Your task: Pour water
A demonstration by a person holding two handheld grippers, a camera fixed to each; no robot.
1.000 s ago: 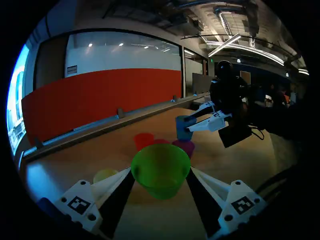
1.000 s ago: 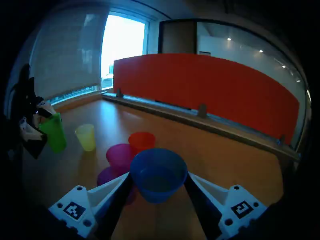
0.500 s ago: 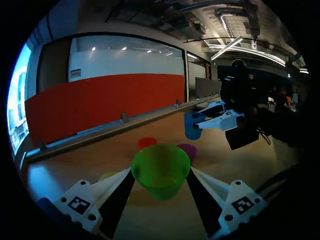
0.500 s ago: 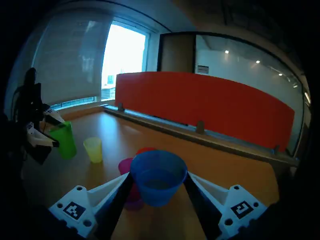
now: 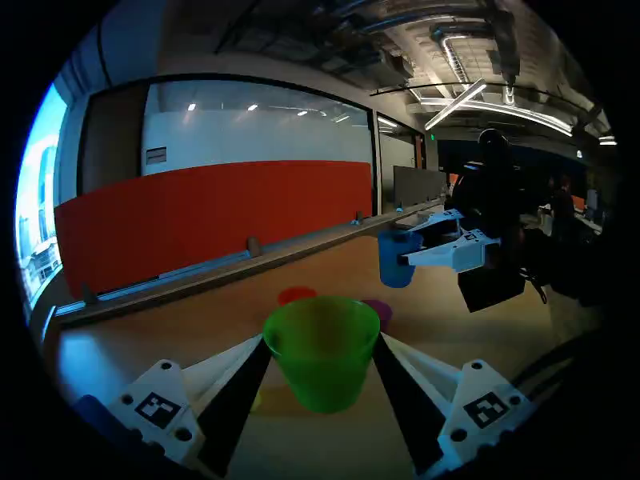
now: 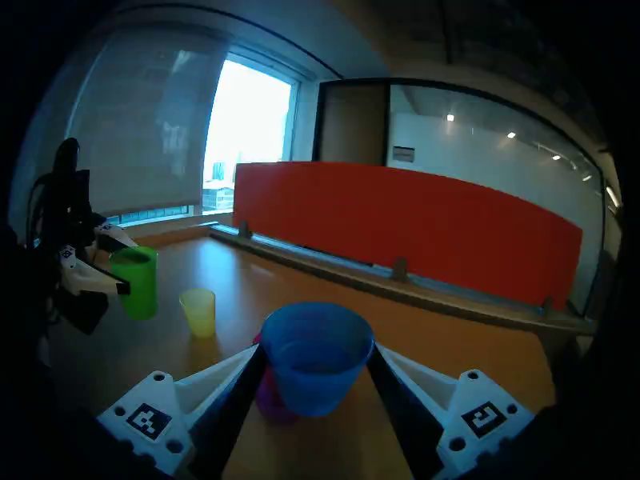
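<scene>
Blue cup: the blue cup (image 6: 317, 356) is upright and held off the table (image 6: 448, 340). A faint level shows inside, but I cannot tell for sure that it is water.
Right hand-held gripper: the right hand-held gripper (image 6: 317, 346) is closed to cup width, with both fingers pressing the blue cup's wall.
Green cup: the green cup (image 5: 322, 352) is upright and also held clear of the table, well apart from the blue cup.
Left hand-held gripper: the left hand-held gripper (image 5: 321, 340) is narrowed onto the green cup, with a finger on each side.
Step, as I judge it: the two cups are to be brought together. Neither is tipped, so nothing is poured yet.
Underneath: a purple cup (image 6: 276, 398) stands on the table just below the blue one. A yellow cup (image 6: 198, 312) stands between the two held cups, and an orange cup (image 5: 297, 294) shows past the green rim.
Risk, spill: tipping while the rims are apart would send water onto the table or into the wrong cup.
Risk, slip: the tapered plastic walls could slide through the fingers as a cup tilts.
Risk, knock: lowering either cup could topple the loose cups.
</scene>
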